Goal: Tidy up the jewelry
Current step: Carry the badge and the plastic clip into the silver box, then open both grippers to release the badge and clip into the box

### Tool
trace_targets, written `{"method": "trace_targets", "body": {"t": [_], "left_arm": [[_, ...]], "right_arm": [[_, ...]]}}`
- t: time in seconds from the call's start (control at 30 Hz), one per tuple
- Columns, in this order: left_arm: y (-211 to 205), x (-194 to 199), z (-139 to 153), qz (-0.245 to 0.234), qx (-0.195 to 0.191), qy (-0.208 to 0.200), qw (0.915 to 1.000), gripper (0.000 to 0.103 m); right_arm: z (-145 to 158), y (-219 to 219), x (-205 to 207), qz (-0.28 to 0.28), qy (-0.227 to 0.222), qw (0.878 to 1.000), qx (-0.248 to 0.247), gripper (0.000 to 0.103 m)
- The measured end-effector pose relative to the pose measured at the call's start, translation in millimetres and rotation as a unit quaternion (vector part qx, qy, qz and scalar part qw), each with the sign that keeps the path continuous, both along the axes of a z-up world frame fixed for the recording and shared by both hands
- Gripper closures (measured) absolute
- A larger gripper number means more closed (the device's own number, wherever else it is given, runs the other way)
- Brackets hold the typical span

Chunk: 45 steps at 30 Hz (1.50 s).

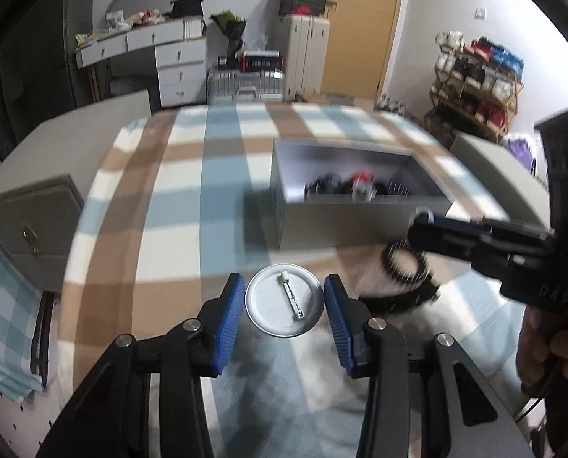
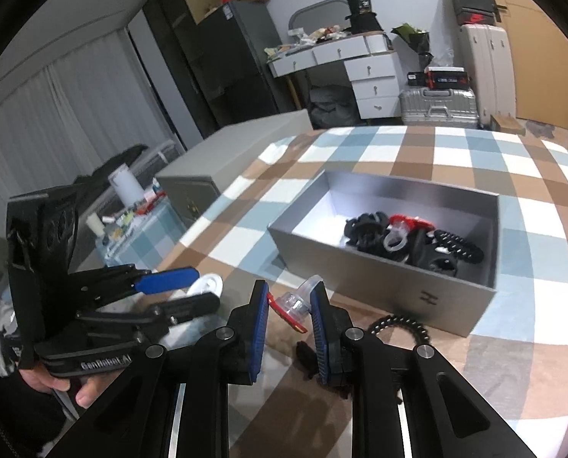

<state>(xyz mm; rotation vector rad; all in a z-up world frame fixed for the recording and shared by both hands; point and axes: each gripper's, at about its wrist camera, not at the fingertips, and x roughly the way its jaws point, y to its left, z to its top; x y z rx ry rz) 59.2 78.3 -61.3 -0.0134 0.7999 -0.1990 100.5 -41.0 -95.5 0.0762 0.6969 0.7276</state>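
My left gripper [image 1: 285, 305] is shut on a round silver pin badge [image 1: 284, 301], pin clasp facing me, held above the checked cloth. It also shows in the right wrist view [image 2: 190, 290], the badge [image 2: 207, 286] white between its fingers. My right gripper [image 2: 288, 307] is shut on a clear plastic ring with a red top [image 2: 293, 305]; it shows in the left wrist view [image 1: 421, 221] near the box's front corner. The open grey box [image 2: 417, 282] holds black and red jewelry [image 2: 410, 236]. A black beaded bracelet [image 2: 402, 322] lies on the cloth before the box.
A checked blue, brown and white cloth [image 1: 177, 198] covers the table. The grey box lid [image 1: 494, 175] lies right of the box. A closed grey case [image 1: 31, 225] stands at the table's left edge. Drawers, suitcases and shelves stand behind.
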Motion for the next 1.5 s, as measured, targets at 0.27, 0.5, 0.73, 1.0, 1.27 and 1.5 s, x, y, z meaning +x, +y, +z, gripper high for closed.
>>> {"method": "trace_targets", "body": {"t": [0.27, 0.5, 0.73, 1.0, 1.27, 1.5], "left_arm": [[-19.0, 31.7, 25.2, -0.031, -0.021, -0.032, 0.9988, 0.066], [-35.9, 66.7, 28.9, -0.057, -0.048, -0.035, 0.9966, 0.066], [-43.6, 94.2, 14.9, -0.061, -0.06, -0.011, 0.9962, 0.066], [-48.1, 105.8, 4.6, -0.062, -0.068, 0.008, 0.9958, 0.066], [-47.7, 111.0, -1.6, -0.063, -0.078, 0.014, 0.9949, 0.066], [-45.9, 111.3, -1.1, -0.062, -0.072, 0.018, 0.9954, 0.051]], "right_arm": [[22.8, -26.4, 18.6, -0.011, 0.001, 1.0, 0.024, 0.082], [32.0, -43.4, 50.6, -0.017, 0.02, 0.999, 0.048, 0.082], [28.8, -44.2, 79.1, -0.014, 0.029, 0.999, 0.042, 0.082], [17.1, -37.8, 98.5, -0.011, 0.031, 0.999, 0.021, 0.082], [6.6, -33.9, 105.4, -0.016, 0.027, 0.999, -0.009, 0.079], [7.8, -38.7, 102.2, -0.022, 0.021, 0.999, -0.012, 0.043]]}}
